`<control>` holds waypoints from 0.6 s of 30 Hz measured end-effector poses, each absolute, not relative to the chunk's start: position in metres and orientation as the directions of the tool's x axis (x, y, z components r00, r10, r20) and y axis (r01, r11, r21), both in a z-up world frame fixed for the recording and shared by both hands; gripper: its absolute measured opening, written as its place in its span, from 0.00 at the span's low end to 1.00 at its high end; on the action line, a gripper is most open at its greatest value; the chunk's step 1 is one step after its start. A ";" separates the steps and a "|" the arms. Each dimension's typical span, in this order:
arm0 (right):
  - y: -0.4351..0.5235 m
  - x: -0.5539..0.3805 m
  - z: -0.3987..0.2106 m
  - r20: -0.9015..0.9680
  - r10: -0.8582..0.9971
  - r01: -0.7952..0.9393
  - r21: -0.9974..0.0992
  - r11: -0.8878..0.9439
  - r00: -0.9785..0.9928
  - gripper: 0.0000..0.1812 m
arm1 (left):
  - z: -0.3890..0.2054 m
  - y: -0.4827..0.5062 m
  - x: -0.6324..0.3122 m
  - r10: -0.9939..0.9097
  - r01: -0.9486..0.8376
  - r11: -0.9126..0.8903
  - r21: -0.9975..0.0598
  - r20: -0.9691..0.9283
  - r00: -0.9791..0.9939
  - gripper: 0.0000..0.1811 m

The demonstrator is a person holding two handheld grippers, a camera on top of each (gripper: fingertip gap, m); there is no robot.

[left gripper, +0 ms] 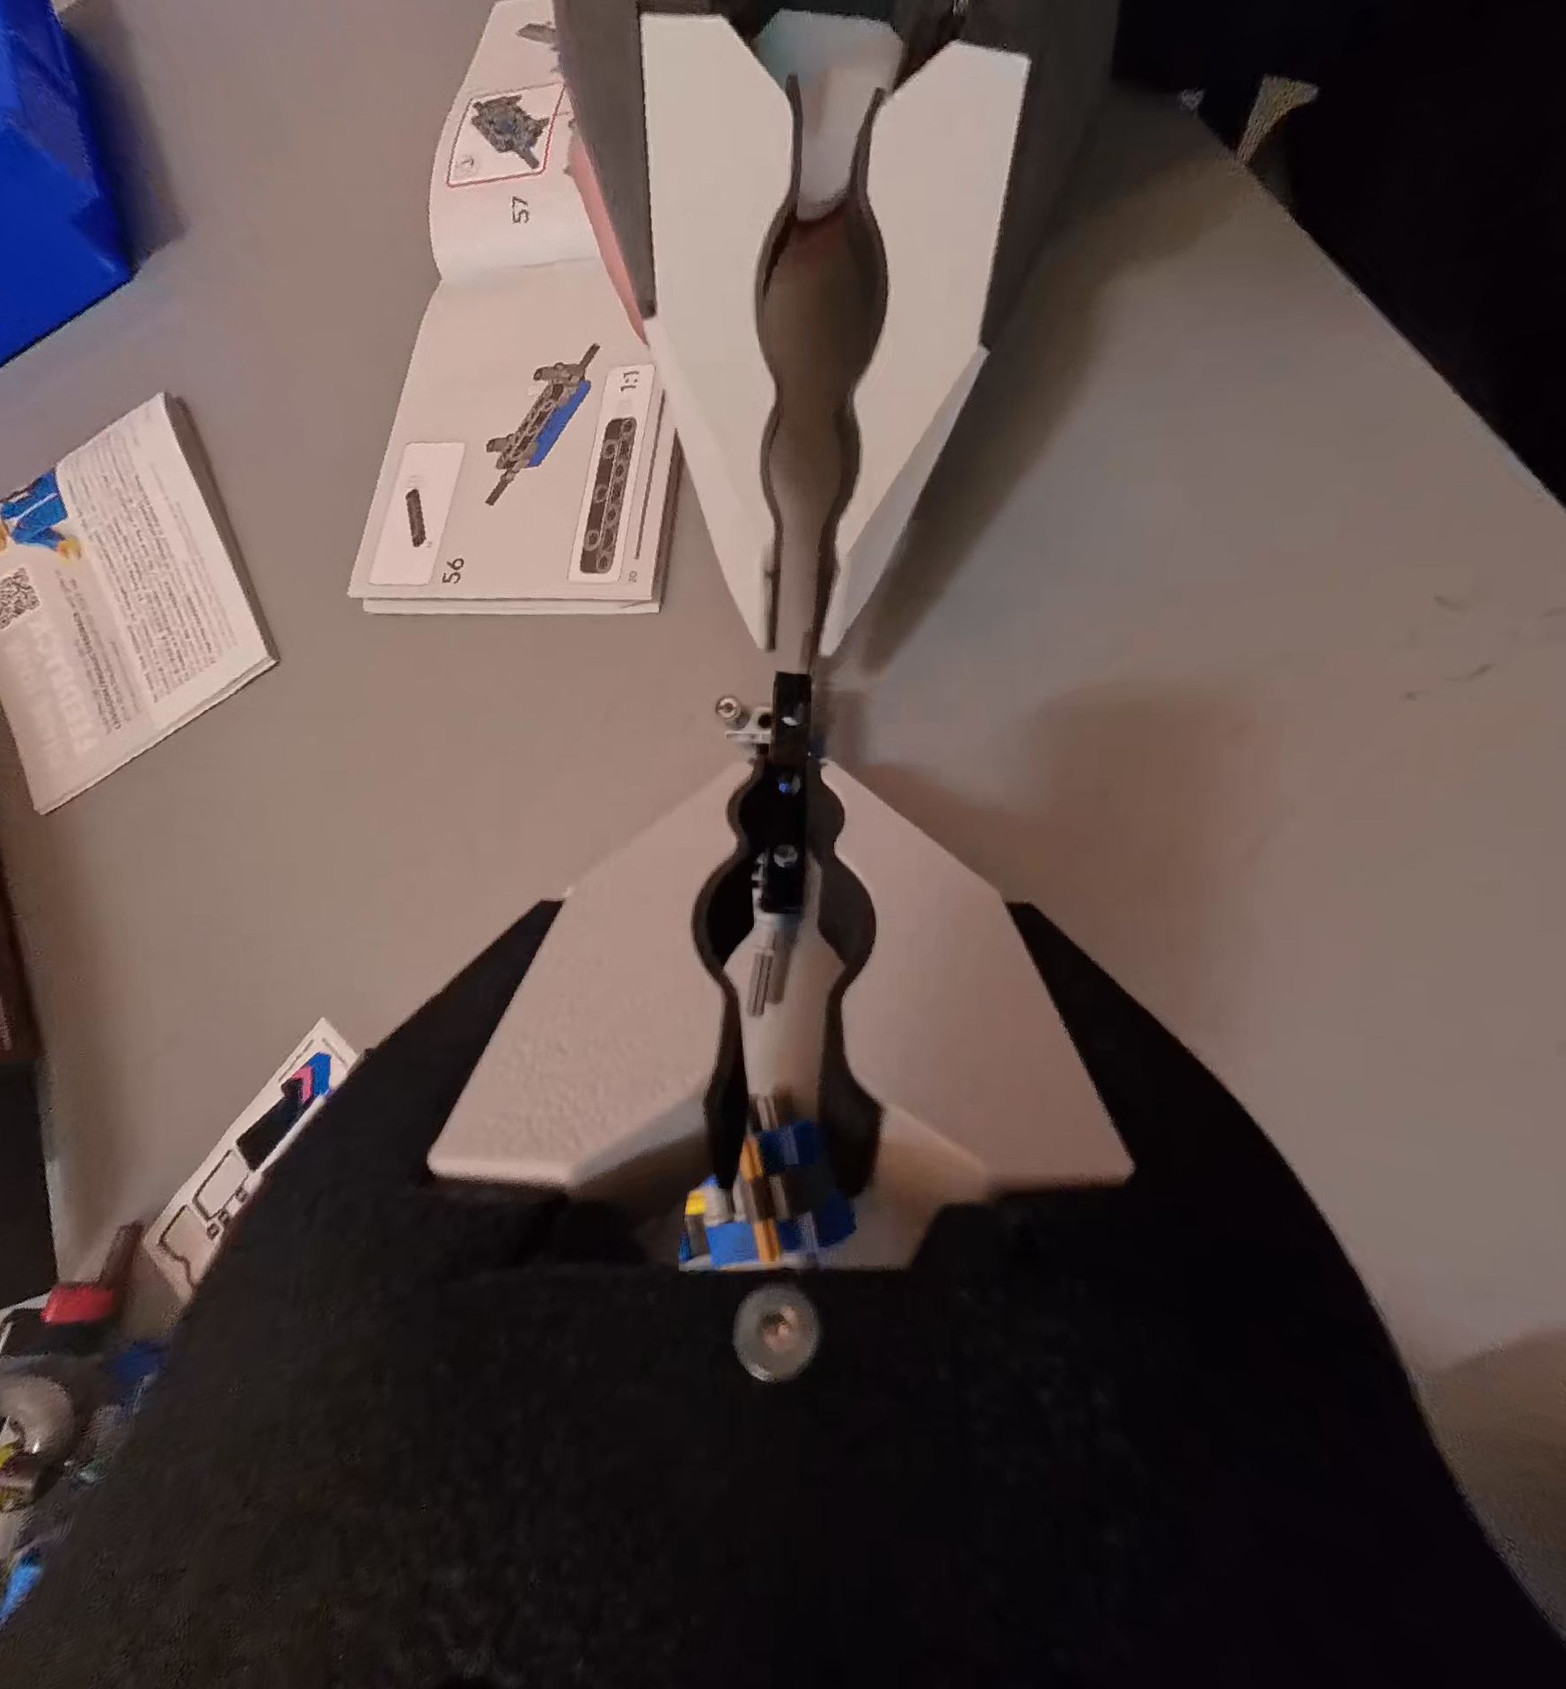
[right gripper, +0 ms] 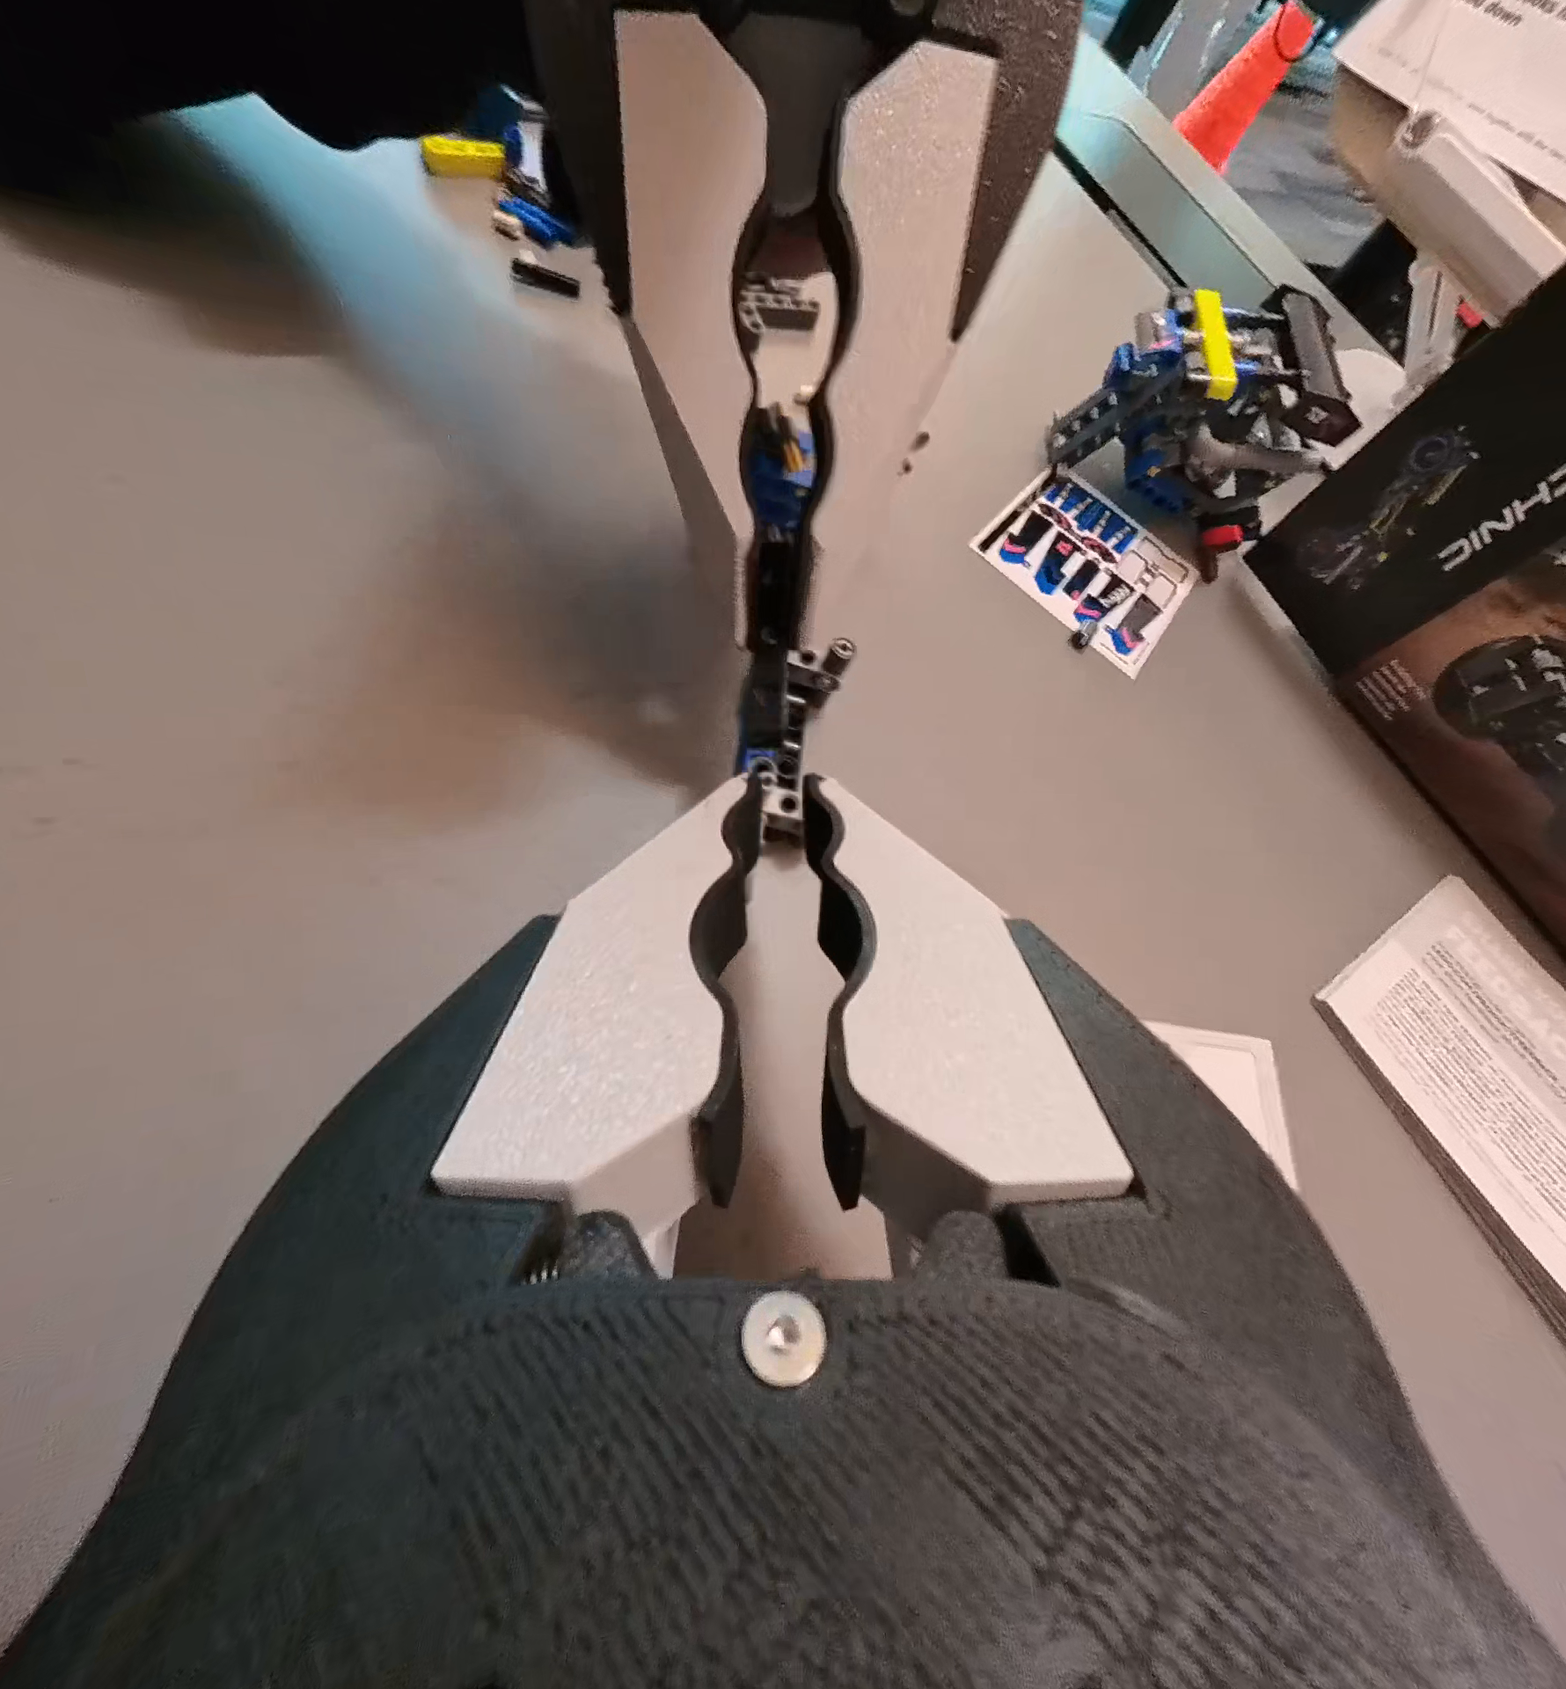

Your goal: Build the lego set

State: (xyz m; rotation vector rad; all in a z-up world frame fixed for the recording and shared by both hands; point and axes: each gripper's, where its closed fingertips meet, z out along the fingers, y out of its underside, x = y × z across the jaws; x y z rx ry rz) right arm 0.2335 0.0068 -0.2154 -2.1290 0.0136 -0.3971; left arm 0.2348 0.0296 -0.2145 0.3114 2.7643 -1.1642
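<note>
Mid-assembly, with a slim black beam sub-assembly (left gripper: 784,786) held in the air above the grey counter (left gripper: 1172,567) between two grippers meeting nose to nose. Left gripper (left gripper: 784,795) nearly closed, clamped on the near length of that piece, a grey axle and blue and yellow bits trailing back between its fingers. Right gripper (right gripper: 784,795) likewise almost shut, pinching the far end at a small grey connector block (right gripper: 784,809); a grey pin (right gripper: 839,651) sticking out sideways partway along. Open instruction booklet (left gripper: 505,475) lying flat to the left in the left wrist view, a second leaflet (left gripper: 112,594) beside it. Larger blue, grey and yellow partly built model (right gripper: 1218,411) standing well apart on the counter in the right wrist view, next to a sticker sheet (right gripper: 1086,571) and the set's dark box (right gripper: 1447,567); loose bricks (right gripper: 505,192) scattered farther off. Step in hand, judging by the shared hold: seating or adjusting a connector on the end of the beam. Next move likely a firm, straight push along the beam's axis while the left grip stays steady, then a check against the booklet. Risk: a twist popping pins loose.
</note>
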 end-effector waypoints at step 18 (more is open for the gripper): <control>0.016 0.234 -0.224 0.181 -0.143 0.080 -0.846 -0.527 0.973 0.04 | -0.224 0.024 0.239 0.155 0.203 0.644 -0.738 -0.133 -0.979 0.02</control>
